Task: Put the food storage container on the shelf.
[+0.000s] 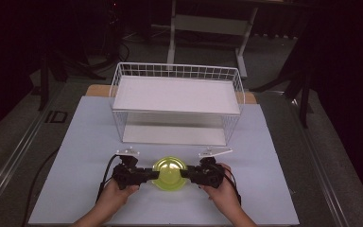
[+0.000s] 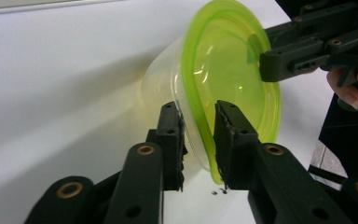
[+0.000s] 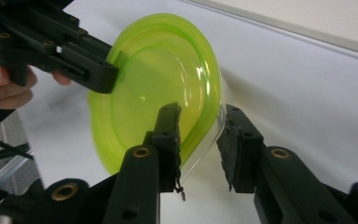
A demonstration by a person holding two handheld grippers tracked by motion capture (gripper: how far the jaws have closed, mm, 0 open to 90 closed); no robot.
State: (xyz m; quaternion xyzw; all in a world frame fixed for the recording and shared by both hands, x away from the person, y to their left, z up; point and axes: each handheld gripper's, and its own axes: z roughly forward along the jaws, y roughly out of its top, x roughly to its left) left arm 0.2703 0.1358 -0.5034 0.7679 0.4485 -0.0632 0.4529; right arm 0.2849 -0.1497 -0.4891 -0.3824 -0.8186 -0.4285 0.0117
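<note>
A clear round container with a lime-green lid (image 1: pixel 169 174) sits on the white table top (image 1: pixel 264 189), near its front edge. My left gripper (image 1: pixel 155 175) comes at it from the left. In the left gripper view its jaws (image 2: pixel 198 109) straddle the lid's rim (image 2: pixel 200 126), with both pads pressed on it. My right gripper (image 1: pixel 184 173) comes from the right. In the right gripper view its jaws (image 3: pixel 200 112) also straddle the rim (image 3: pixel 200 126): one pad lies against the green lid, the other stands just off the clear wall. A hand holds each gripper.
A white wire basket rack (image 1: pixel 177 71) with a flat white shelf and an open space beneath it stands behind the container, mid-table. Dark floor and a table frame lie beyond. White table surface stretches to both sides of the grippers.
</note>
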